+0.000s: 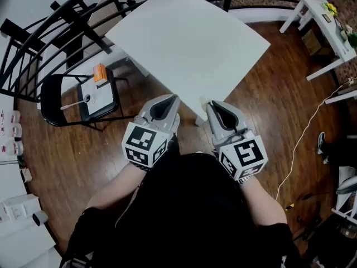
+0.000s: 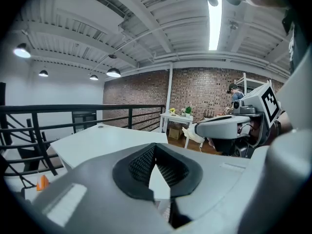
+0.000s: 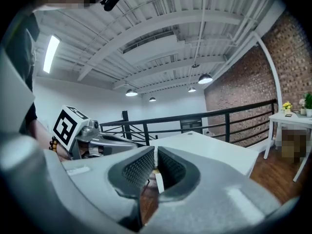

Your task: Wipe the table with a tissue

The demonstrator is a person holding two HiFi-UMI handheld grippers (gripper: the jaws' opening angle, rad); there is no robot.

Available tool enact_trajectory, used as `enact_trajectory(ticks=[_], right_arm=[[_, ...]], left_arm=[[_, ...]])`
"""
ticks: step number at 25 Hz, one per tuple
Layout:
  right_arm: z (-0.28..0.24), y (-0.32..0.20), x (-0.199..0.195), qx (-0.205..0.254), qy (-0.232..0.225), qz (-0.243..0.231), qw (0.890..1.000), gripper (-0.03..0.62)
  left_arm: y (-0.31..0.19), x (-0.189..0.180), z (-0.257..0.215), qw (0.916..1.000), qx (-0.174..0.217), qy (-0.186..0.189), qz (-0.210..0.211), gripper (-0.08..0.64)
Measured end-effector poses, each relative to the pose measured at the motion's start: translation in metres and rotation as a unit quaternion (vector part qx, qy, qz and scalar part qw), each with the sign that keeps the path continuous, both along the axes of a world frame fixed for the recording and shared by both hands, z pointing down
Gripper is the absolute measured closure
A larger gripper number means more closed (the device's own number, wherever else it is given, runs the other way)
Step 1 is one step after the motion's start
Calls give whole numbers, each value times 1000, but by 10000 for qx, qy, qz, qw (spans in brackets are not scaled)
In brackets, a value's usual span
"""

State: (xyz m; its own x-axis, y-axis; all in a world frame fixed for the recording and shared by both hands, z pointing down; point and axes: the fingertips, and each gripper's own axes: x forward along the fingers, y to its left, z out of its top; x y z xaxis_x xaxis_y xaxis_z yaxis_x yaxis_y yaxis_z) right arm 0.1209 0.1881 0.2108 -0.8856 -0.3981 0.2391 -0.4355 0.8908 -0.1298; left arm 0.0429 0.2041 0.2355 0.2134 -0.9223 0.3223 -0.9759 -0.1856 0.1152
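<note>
Status: wipe not begun, we judge. Left gripper (image 1: pixel 169 99) & right gripper (image 1: pixel 215 104): jaws together, nothing betw. them. Both held close to body, short of counter (image 1: pixel 184 43). Tissue: we find none in any view. Left to do: fetch tissue, wipe whole counter.

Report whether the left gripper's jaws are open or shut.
Shut: in the left gripper view, the left gripper has its jaws touching at the tips, with nothing between them.
</note>
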Motion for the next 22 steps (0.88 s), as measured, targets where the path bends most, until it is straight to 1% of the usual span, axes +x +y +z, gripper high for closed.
enact_trajectory(ticks=[5, 10, 14, 22], right_arm=[[21, -33, -44, -195, 228, 36, 9995, 583], [57, -68, -95, -545, 592, 156, 9966, 583], [88, -101, -139, -738, 816, 255, 9936, 583], [148, -155, -198, -1096, 1167, 463, 9860, 583]], left_arm=[[-32, -40, 17, 9998, -158, 141, 50, 549], [-63, -85, 44, 9980, -484, 364, 184, 549], [-90, -122, 68, 9956, -746, 458, 331, 549], [-131, -169, 113, 9892, -1204, 672, 496, 549]])
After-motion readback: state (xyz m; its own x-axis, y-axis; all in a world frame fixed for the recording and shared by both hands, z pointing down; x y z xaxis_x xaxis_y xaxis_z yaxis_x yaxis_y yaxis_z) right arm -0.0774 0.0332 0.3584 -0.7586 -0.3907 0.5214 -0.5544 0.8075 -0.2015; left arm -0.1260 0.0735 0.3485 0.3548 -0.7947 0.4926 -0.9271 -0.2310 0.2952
